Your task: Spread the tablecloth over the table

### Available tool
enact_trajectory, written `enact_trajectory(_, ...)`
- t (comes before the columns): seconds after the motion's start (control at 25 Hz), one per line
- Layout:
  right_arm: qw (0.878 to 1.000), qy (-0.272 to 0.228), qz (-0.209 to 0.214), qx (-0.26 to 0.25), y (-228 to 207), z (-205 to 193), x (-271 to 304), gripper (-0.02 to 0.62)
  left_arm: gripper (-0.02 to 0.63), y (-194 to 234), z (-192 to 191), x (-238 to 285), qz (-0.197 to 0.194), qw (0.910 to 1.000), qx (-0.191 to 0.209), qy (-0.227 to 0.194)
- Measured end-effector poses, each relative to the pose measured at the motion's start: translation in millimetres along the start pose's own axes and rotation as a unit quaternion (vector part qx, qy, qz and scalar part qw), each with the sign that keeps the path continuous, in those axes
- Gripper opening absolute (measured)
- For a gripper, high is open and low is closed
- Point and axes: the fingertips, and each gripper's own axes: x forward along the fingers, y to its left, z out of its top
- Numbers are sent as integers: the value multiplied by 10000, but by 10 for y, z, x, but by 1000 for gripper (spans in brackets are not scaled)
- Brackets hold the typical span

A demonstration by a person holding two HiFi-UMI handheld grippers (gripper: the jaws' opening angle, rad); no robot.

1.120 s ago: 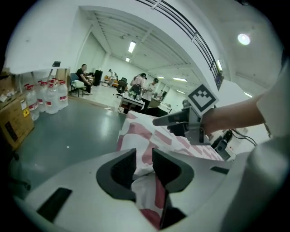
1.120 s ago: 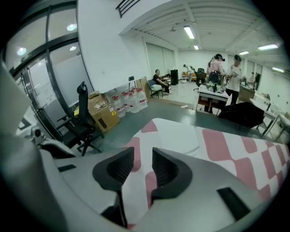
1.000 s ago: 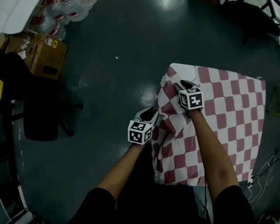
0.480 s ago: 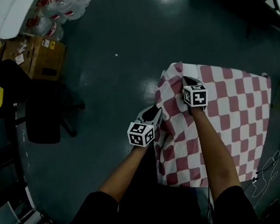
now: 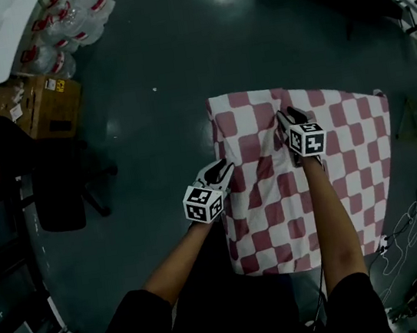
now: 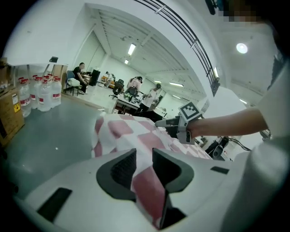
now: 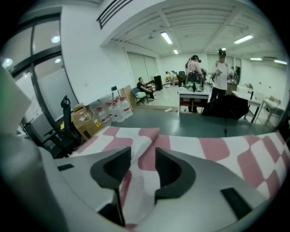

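**One Tablecloth, Two Hand-Held Grippers**

One tablecloth (image 5: 346, 149) — soft fabric in red-and-white square checks — lies spread over the tabletop and hides it. Creases run near its left edge. There are two hand-held grippers, each with two dark jaws. The left hand-held gripper (image 5: 223, 170) sits at the cloth's left edge, its jaws pinching a fold of cloth. The right hand-held gripper (image 5: 284, 116) sits near the far edge. Its jaws are spread and have just been opening — a loose ridge of cloth stands between them, unclamped. The floor (image 5: 176, 50) is dark and glossy.
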Motion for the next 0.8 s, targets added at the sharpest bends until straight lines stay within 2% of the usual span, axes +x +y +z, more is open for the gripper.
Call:
enact_trajectory(0.04,9998,-48,-71,-196,-95,7,-103,209,120,-38,-6,27,-28,9999,104,36)
enact_trajectory(0.08,9991,-89,-250,-319,-257,-16,-221,208,120,-74,-23,55,-47,9998,189,70)
enact_trajectory(0.2,9950,-196,-963,-163,-931,-192,-578,124,120,-164,-141,140,-102,9995,225,214)
enact_trajectory(0.28,9922,14,-1248,56,-1302,-403,-696,123,120,-220,-254,207,-146,9990,213,357)
enact_trajectory(0.4,9914,408,-1246,-21,-1502,-702,-681,125,120,-318,-424,315,-208,9974,394,573)
enact_trajectory(0.56,9925,218,-1204,52,-1535,-680,-676,132,120,-346,-551,423,-127,9955,588,731)
enact_trajectory(0.72,9925,158,-1210,91,-1574,-658,-668,133,118,-243,-503,497,242,9933,840,752)
enact_trajectory(0.8,9911,94,-1301,270,-1662,-676,-711,152,107,-228,-490,535,349,9915,959,803)
